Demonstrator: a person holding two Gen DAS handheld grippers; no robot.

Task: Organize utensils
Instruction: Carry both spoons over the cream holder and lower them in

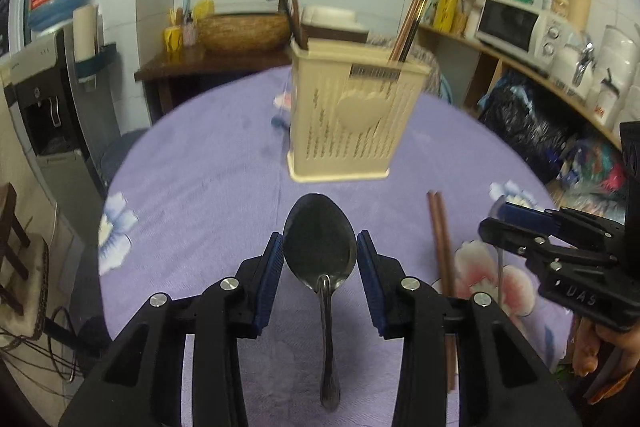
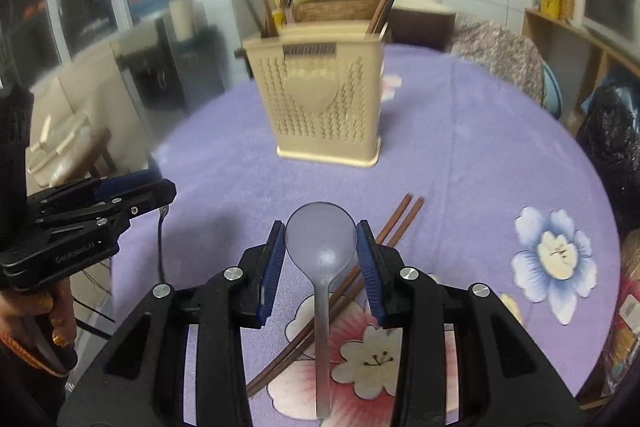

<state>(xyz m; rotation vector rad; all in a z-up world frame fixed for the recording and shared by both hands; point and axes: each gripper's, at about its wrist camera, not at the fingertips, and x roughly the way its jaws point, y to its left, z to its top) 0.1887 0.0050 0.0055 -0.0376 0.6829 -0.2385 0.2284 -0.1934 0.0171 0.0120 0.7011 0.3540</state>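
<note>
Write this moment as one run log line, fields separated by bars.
left hand-held gripper: shut on dark spoon | right hand-held gripper: shut on grey spoon | holder: upright

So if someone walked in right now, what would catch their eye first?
Two spoons held bowl-up: a dark shiny spoon in the left gripper and a matte grey spoon in the right gripper. Beyond them, a cream utensil holder with chopsticks stands on the purple flowered tablecloth.
</note>
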